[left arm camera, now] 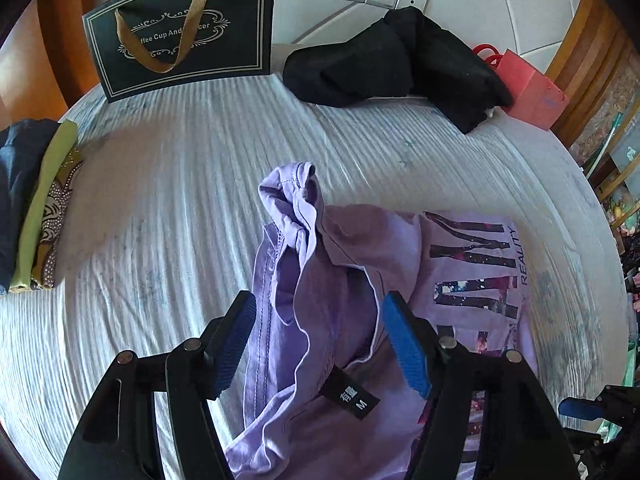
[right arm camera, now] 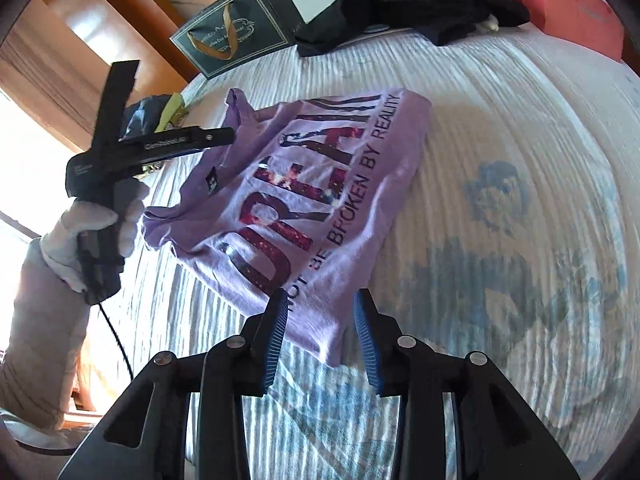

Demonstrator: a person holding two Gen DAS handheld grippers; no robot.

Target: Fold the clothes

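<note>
Left wrist view shows the lilac T-shirt (left arm camera: 344,292) lying on the striped bedspread (left arm camera: 160,208), partly folded, its collar bunched and a black size tag (left arm camera: 354,394) turned up. Dark glittery lettering crosses its front. Left gripper (left arm camera: 318,314) and right gripper (right arm camera: 320,316) both hover above it, jaws apart.

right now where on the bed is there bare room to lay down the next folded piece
Bare striped bedsheet lies between the lilac printed t-shirt and the folded stack of clothes at the left edge. More lies right of the shirt. The headboard end is crowded: dark paper gift bag, black garment heap, red gift bag.
</note>
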